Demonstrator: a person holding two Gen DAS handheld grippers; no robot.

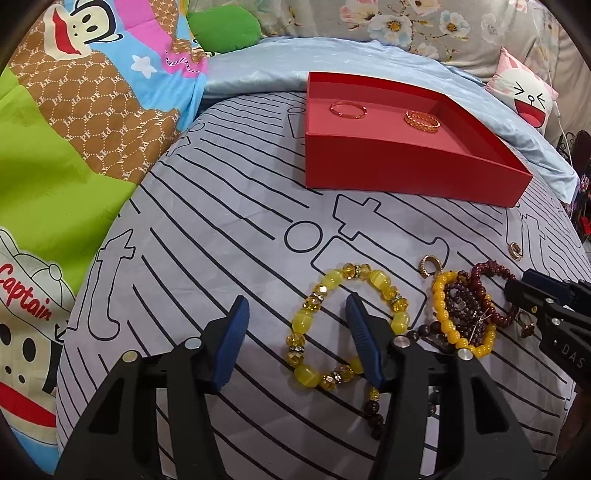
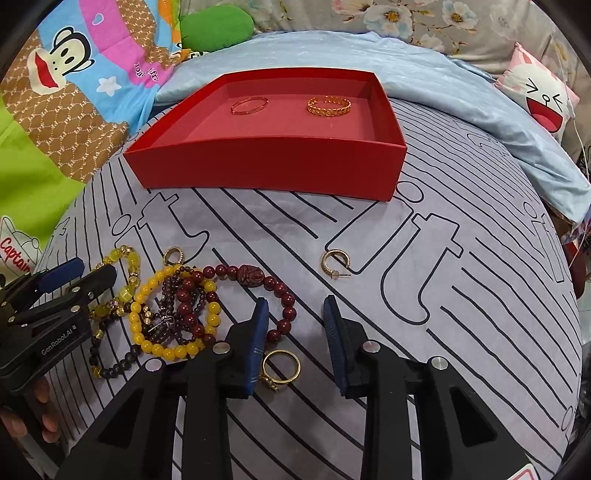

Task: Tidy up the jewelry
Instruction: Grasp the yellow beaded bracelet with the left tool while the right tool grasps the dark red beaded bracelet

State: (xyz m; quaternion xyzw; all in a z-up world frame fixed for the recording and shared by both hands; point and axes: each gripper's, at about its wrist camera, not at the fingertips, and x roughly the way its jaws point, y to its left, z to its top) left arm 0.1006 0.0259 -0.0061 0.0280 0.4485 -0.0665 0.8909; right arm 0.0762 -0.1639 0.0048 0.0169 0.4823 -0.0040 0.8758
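Observation:
A red tray (image 1: pixel 406 173) (image 2: pixel 266 171) sits on the bed with a thin ring (image 1: pixel 348 110) (image 2: pixel 249 105) and a chain-pattern gold ring (image 1: pixel 422 120) (image 2: pixel 328 105) inside. My left gripper (image 1: pixel 297 314) is open; its right finger rests inside the loop of a large yellow bead bracelet (image 1: pixel 345 325). A tangle of yellow, purple and dark red bead bracelets (image 1: pixel 467 314) (image 2: pixel 177 314) lies beside it. My right gripper (image 2: pixel 295 314) is open and empty, just above a gold ring (image 2: pixel 280 367). A gold hoop earring (image 2: pixel 334 262) lies ahead of it, another (image 2: pixel 173 255) (image 1: pixel 430 266) by the tangle.
The grey striped bedsheet (image 2: pixel 443 295) covers the work area. A cartoon quilt (image 1: pixel 74 147) lies at left, a light blue blanket (image 2: pixel 443 85) behind the tray, a green cushion (image 1: pixel 223 27) and a bunny pillow (image 1: pixel 524 96) at the back. A further earring (image 1: pixel 515 251) lies at right.

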